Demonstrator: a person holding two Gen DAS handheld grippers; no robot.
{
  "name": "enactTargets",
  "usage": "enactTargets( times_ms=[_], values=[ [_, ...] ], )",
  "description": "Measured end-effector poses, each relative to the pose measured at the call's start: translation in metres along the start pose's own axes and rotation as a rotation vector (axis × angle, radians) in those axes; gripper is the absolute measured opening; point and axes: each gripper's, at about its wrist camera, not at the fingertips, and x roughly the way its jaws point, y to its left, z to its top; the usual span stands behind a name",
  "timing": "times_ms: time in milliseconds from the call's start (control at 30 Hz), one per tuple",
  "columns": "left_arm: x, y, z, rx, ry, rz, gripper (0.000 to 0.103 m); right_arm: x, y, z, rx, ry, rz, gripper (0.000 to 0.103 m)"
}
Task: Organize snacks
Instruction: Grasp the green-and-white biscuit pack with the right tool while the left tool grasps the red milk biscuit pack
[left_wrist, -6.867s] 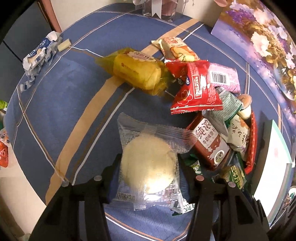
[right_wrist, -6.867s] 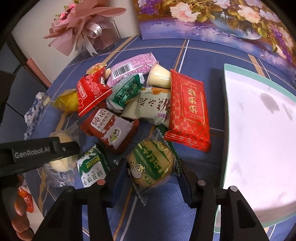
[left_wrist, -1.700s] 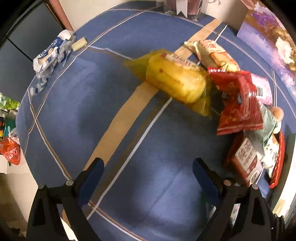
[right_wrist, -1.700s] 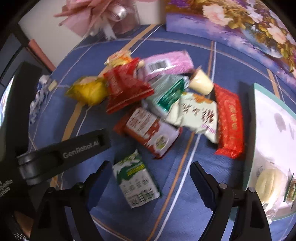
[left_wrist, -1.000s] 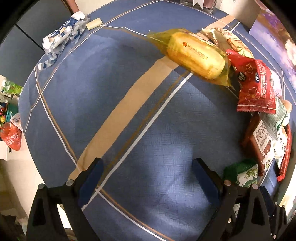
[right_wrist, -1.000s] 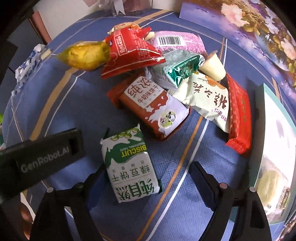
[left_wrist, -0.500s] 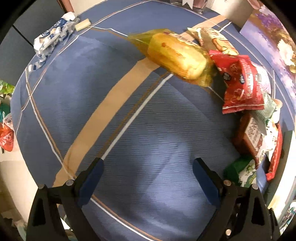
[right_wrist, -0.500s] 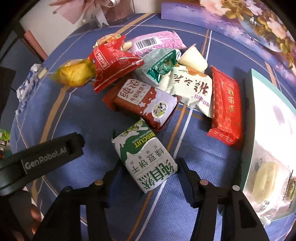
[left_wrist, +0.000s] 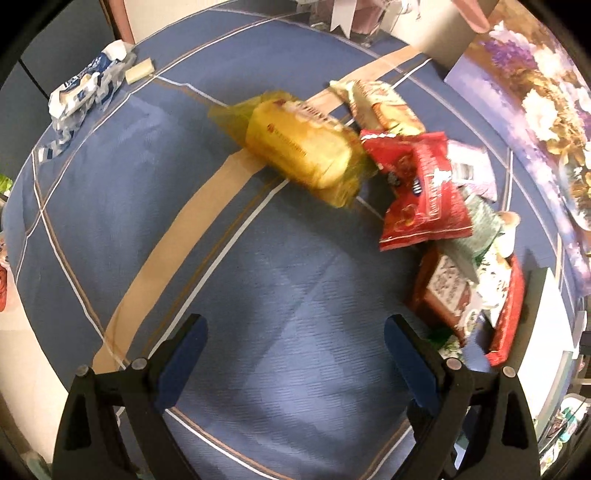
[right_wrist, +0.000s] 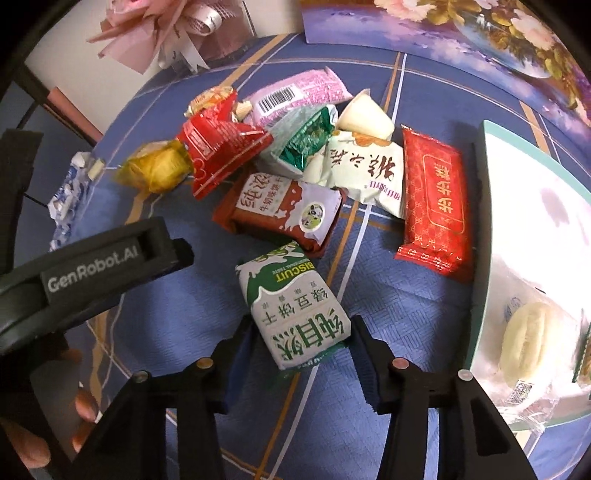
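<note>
Right gripper (right_wrist: 301, 341) just closed onto green biscuit packet (right_wrist: 293, 308), left gripper (left_wrist: 295, 338) still spread, empty.

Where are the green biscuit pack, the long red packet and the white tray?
green biscuit pack (right_wrist: 295, 306), right wrist view, middle of its printed face
long red packet (right_wrist: 434, 201), right wrist view, centre of its label
white tray (right_wrist: 524, 221), right wrist view, bare inner surface

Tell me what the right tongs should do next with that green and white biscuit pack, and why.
Probably lift it clear and carry it to the white tray. The right tongs have just been closing, and their pads now press both sides of the green and white biscuit pack, which lies apart from the pile. The tray already holds a wrapped bun, with bare space above it.
</note>
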Motion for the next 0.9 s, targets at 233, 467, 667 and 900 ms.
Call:
enactTargets(
  times_ms=[233, 467, 667, 900],
  values=[
    [-0.017, -0.010, 0.003, 0.016, -0.025, -0.035, 0.096, -0.030, -0.008, 0.002, 0.039, -0.029, 0.035, 0.049],
    [-0.006, -0.019, 0.005, 0.046, -0.050, -0.073, 0.097, -0.062, -0.015, 0.001, 0.111, -0.072, 0.075, 0.047],
    [-0.006, -0.036, 0.004, 0.047, -0.064, -0.126, 0.098, -0.083, -0.030, 0.001, 0.164, -0.117, 0.083, 0.047],
    [-0.003, -0.059, -0.001, 0.113, -0.042, -0.185, 0.103, -0.106, -0.055, -0.002, 0.243, -0.173, 0.013, 0.047]
  ],
)
